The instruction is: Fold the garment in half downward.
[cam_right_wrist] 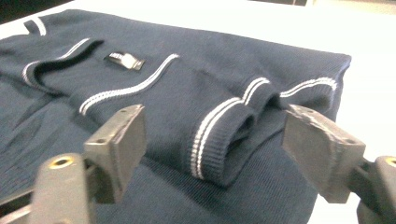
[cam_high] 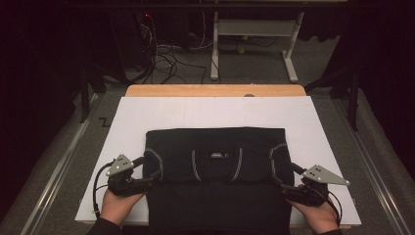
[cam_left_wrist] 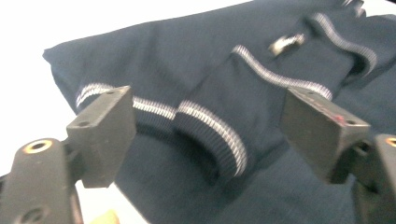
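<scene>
A dark navy sweater (cam_high: 215, 166) with white-striped trim lies folded on the white board (cam_high: 147, 112), its sleeves folded in over the chest. My left gripper (cam_high: 150, 169) sits at the sweater's left edge, a hand gripping it from below. Its jaws stand open around a striped cuff (cam_left_wrist: 219, 140) without touching it, as the left gripper (cam_left_wrist: 210, 126) view shows. My right gripper (cam_high: 288, 180) sits at the sweater's right edge. In the right gripper (cam_right_wrist: 210, 144) view its jaws are open, with the other striped cuff (cam_right_wrist: 224, 135) lying between them, untouched.
The white board rests on a wooden table (cam_high: 215, 90). Beyond the table, tangled cables (cam_high: 166, 58) lie on the floor beside a white table frame (cam_high: 254, 29). Bare white board (cam_high: 313, 127) lies on both sides of and behind the sweater.
</scene>
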A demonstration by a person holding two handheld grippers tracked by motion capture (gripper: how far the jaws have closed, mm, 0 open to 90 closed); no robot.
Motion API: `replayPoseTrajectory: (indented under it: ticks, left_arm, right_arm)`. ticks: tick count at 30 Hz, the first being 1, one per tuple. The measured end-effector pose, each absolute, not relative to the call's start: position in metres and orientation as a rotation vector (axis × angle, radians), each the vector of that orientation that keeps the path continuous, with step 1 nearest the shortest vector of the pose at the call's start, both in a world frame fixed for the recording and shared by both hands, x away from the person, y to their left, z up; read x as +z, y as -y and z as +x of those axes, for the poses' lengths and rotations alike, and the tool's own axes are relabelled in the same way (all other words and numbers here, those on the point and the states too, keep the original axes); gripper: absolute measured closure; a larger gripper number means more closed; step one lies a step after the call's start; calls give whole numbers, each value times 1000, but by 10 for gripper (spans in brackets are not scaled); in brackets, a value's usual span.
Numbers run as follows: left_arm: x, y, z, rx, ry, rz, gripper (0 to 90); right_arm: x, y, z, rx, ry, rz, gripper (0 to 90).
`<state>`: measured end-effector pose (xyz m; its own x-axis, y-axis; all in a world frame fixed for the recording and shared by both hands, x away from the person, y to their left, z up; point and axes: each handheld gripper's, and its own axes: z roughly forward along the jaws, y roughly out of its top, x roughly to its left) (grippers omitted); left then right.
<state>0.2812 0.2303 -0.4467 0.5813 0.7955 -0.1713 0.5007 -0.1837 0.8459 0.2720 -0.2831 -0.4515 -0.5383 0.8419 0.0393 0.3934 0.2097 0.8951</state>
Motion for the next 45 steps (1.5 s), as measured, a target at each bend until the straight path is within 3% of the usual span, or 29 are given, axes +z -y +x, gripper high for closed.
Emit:
replayPoseTrajectory:
  ticks: [5, 9, 25, 29, 35, 40, 45]
  left_arm:
    - [-442, -223, 294, 389, -1051, 1865, 45]
    - [-438, -215, 304, 365, -1051, 1855, 0]
    - [-430, -153, 356, 284, -1035, 1934, 6]
    - [-435, -138, 368, 214, -1064, 1976, 73]
    - [-457, -124, 381, 174, -1152, 2098, 279]
    - [-467, -119, 381, 166, -1147, 2166, 394]
    - [-468, -116, 376, 171, -1109, 2175, 592]
  right_arm:
    - [-445, 282, 277, 1332, -2014, 1146, 131]
    - [-436, 275, 286, 1343, -2002, 1156, 1]
    - [-421, 212, 340, 1292, -2099, 1053, 16]
    - [-424, 201, 355, 1254, -2143, 1087, 88]
    - [-442, 193, 369, 1143, -2250, 1171, 337]
    - [-460, 187, 374, 1055, -2314, 1199, 417]
    - [-468, 183, 372, 1022, -2349, 1200, 539]
